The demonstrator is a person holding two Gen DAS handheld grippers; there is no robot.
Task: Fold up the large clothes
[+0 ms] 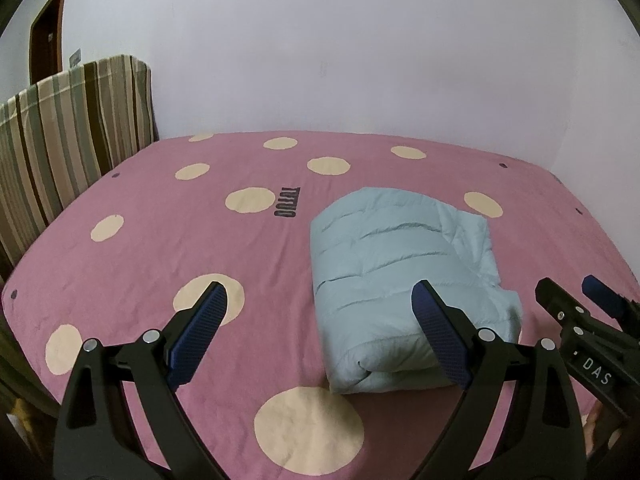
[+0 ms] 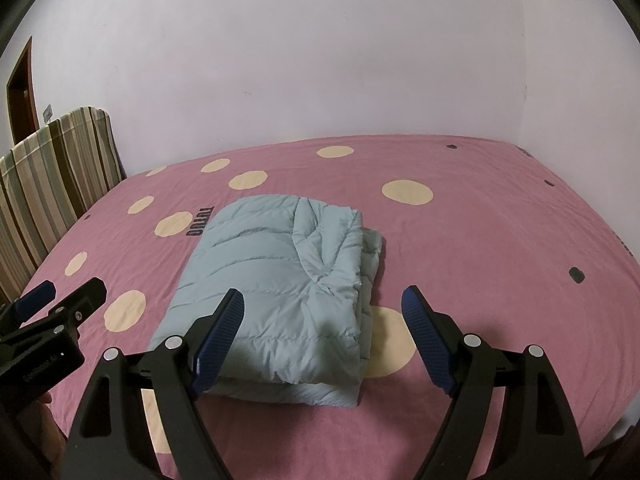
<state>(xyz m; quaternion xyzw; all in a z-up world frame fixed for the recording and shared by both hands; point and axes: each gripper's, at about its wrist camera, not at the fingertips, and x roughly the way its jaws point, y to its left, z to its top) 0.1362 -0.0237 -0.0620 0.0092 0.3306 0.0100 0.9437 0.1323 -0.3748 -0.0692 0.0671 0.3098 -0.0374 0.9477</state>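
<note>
From the left wrist camera, the left gripper (image 1: pixel 320 304) hangs above the near part of the bed (image 1: pixel 160 248), its black plastic arms spread wide and its blue ribbed pads (image 1: pixel 200 332) far apart with nothing between them. The bed wears a pink cotton sheet, slightly creased, printed with round cream dots and a small dark logo. The folded jacket (image 1: pixel 400 272), a pale blue quilted puffer with soft padded channels and a rounded fold along its near edge, lies right of the bed's middle, toward the near edge. It sits ahead of the gripper's right-hand finger, which overlaps it in this view; whether they touch I cannot tell. The right gripper (image 1: pixel 576 300) shows at the right edge, over the bed just right of the jacket. A striped fabric headboard (image 1: pixel 68 132) stands along the bed's left edge against a plain white wall (image 1: pixel 320 60).

From the right wrist camera, the right gripper (image 2: pixel 324 304) is likewise wide open and empty. The jacket (image 2: pixel 272 280) is a puffy rectangular bundle with layered edges stacked on its right side, lying directly ahead of and beneath the left-hand finger, near the bed's (image 2: pixel 500 260) near edge. The left gripper (image 2: pixel 60 292) appears at the left edge, apart from the jacket.
</note>
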